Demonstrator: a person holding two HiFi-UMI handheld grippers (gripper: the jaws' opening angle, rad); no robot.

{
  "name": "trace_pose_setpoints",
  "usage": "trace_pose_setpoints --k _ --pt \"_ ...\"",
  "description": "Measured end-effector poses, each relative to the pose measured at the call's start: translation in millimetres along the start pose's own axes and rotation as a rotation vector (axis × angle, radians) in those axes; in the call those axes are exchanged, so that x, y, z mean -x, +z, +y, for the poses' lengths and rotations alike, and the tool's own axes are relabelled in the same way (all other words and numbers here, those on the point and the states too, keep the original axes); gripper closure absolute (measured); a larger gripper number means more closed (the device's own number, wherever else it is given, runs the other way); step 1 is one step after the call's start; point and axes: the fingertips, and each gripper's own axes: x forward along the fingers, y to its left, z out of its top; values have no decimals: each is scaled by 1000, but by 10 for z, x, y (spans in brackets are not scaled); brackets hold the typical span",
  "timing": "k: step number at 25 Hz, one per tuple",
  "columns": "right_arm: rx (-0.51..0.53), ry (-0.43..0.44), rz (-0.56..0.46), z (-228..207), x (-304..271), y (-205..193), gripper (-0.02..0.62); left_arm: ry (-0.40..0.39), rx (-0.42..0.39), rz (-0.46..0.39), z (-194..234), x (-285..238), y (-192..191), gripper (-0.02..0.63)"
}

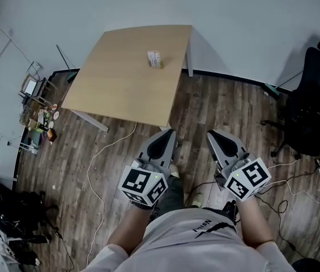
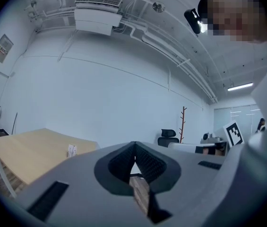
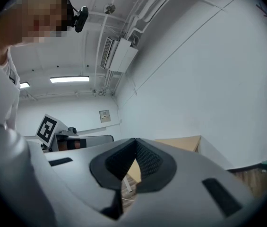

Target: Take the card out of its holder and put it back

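A small white card in its holder [image 1: 154, 59] stands upright near the far edge of a light wooden table [image 1: 126, 78]. Both grippers are held low in front of my body, over the wooden floor and well short of the table. The left gripper [image 1: 169, 132] is shut with nothing in it, its tips meeting. The right gripper [image 1: 211, 134] is also shut and empty. In the left gripper view the card holder [image 2: 72, 150] shows far off on the table [image 2: 24, 155], left of the left gripper [image 2: 134, 145]. The right gripper [image 3: 135, 142] points toward a table corner [image 3: 183, 143].
A black office chair [image 1: 312, 95] stands at the right. White and black cables [image 1: 100, 152] trail over the floor. Clutter and a small rack [image 1: 35, 115] sit left of the table, dark bags [image 1: 12, 220] at the lower left. A coat stand [image 2: 182, 123] is by the far wall.
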Motion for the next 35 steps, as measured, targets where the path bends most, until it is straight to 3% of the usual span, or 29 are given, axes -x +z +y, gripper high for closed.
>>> trace_pose_setpoints --k 13,25,35 --pt "30 28 50 -347 -1160 -106 583 -26 8 11 918 -783 10 594" --pt "38 -50 57 -722 -2619 -145 583 -99 17 45 2101 -1527 146 594" --pt "86 -36 87 -1065 -3236 -187 583 -96 46 9 2586 -1933 207 594"
